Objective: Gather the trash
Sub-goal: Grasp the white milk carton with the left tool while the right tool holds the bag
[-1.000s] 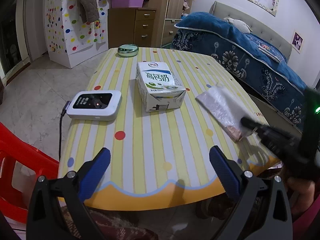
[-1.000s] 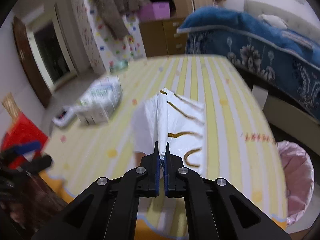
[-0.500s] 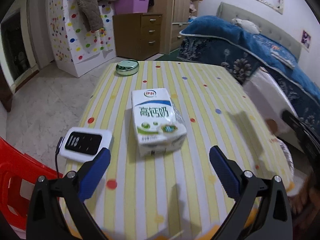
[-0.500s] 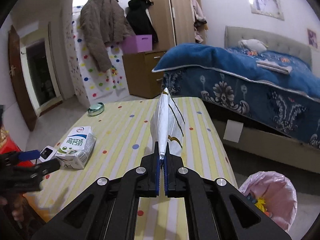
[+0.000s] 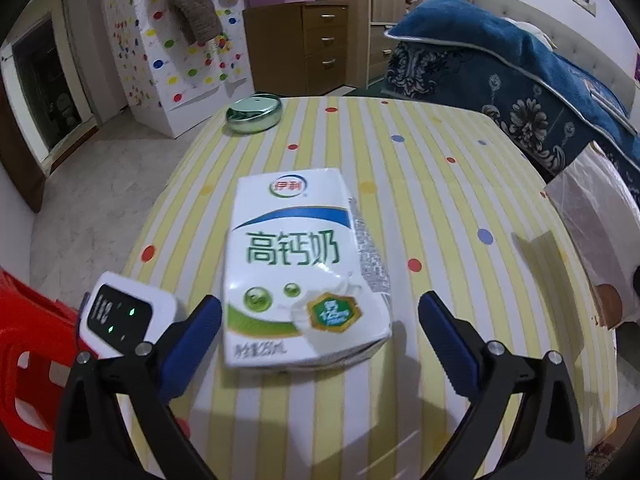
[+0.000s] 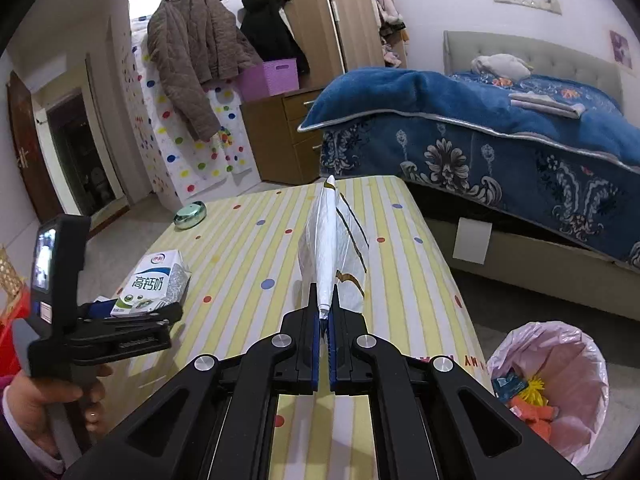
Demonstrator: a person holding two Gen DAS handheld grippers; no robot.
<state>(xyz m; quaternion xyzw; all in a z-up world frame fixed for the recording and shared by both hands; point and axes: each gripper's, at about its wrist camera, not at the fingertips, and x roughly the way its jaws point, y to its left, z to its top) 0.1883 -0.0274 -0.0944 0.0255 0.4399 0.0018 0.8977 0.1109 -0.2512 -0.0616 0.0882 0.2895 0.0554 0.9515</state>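
Note:
A white and green milk carton [image 5: 300,268] lies flat on the striped table [image 5: 440,184]. My left gripper [image 5: 320,316] straddles its near end, jaws closing; the blue pads stand clear of its sides. The carton [image 6: 154,282] also shows in the right wrist view, with the left gripper [image 6: 132,314] beside it, held by a hand. My right gripper [image 6: 325,312] is shut on a white plastic wrapper [image 6: 332,248], lifted above the table. The same wrapper [image 5: 596,220] appears at the right edge of the left wrist view.
A white device with green lights [image 5: 120,316] lies just left of the carton. A green round tin [image 5: 254,114] sits at the far table edge. A pink-lined trash bin [image 6: 548,384] with litter stands on the floor right of the table. A red chair [image 5: 28,352] is left; a bed [image 6: 520,128] right.
My left gripper moved forward over the table and now straddles the carton's near end. The right gripper lifted the wrapper off the table and holds it up.

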